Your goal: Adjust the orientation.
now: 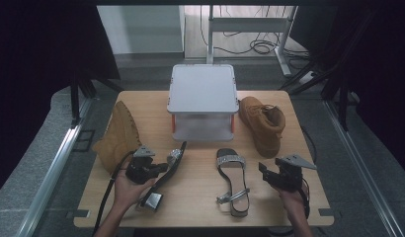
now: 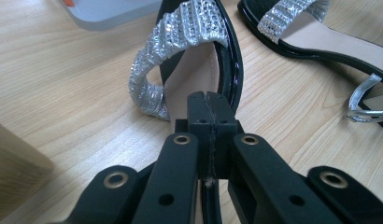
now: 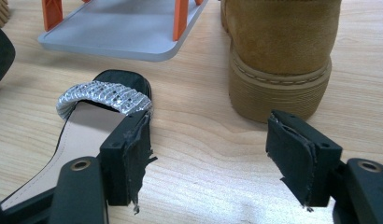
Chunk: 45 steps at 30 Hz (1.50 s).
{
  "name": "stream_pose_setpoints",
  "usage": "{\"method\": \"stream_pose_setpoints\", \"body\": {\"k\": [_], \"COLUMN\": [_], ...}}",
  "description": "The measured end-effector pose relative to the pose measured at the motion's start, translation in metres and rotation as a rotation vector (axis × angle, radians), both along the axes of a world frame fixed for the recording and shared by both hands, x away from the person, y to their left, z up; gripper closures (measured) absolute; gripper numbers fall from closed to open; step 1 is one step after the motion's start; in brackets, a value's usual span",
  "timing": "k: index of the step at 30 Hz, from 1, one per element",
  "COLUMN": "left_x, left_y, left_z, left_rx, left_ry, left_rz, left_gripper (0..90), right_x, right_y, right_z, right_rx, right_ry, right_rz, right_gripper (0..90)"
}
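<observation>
A black sandal with a silver strap (image 1: 177, 155) stands tilted on its side at the front left of the table. My left gripper (image 1: 166, 167) is shut on the edge of its sole. In the left gripper view the jaws (image 2: 209, 100) meet just below the silver strap (image 2: 180, 32). The matching sandal (image 1: 232, 182) lies flat on the table at front centre. My right gripper (image 1: 263, 170) hovers to its right, open, with bare wood between its jaws (image 3: 208, 140). That sandal's strap (image 3: 105, 98) lies beside the left jaw.
A grey two-level rack with orange posts (image 1: 203, 89) stands at the table's back centre. One tan boot (image 1: 119, 136) lies on its side at the left. The other tan boot (image 1: 262, 123) stands upright at the right, close ahead of my right gripper (image 3: 278, 42).
</observation>
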<state>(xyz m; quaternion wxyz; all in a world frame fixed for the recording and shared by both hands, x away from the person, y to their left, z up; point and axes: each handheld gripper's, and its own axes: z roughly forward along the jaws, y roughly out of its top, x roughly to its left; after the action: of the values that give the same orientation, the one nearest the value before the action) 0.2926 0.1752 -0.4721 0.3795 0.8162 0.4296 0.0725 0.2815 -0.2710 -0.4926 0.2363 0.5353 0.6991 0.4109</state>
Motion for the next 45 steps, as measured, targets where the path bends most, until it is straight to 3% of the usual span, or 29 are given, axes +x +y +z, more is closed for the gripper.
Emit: {"method": "stream_pose_setpoints", "body": {"k": [16, 34, 41, 45], "left_x": [0.006, 0.003, -0.008, -0.021], "left_y": [-0.002, -0.008, -0.030, -0.058], "left_z": [-0.006, -0.005, -0.009, -0.022], "left_rx": [0.002, 0.005, 0.018, 0.106], "left_ry": [0.033, 0.034, 0.051, 0.062], "left_rz": [-0.009, -0.024, -0.065, -0.114], "left_gripper": [90.0, 90.0, 89.8, 89.5], "right_x": [-0.001, -0.003, -0.004, -0.004], "right_y": [0.002, 0.002, 0.002, 0.002], "right_z": [-0.001, -0.001, -0.001, -0.001], "right_rx": [-0.006, -0.014, -0.014, -0.014], "right_ry": [-0.001, -0.003, -0.006, -0.007], "right_rz": [0.003, -0.002, -0.005, -0.005], "right_gripper": [30.9, 30.9, 30.9, 30.9]}}
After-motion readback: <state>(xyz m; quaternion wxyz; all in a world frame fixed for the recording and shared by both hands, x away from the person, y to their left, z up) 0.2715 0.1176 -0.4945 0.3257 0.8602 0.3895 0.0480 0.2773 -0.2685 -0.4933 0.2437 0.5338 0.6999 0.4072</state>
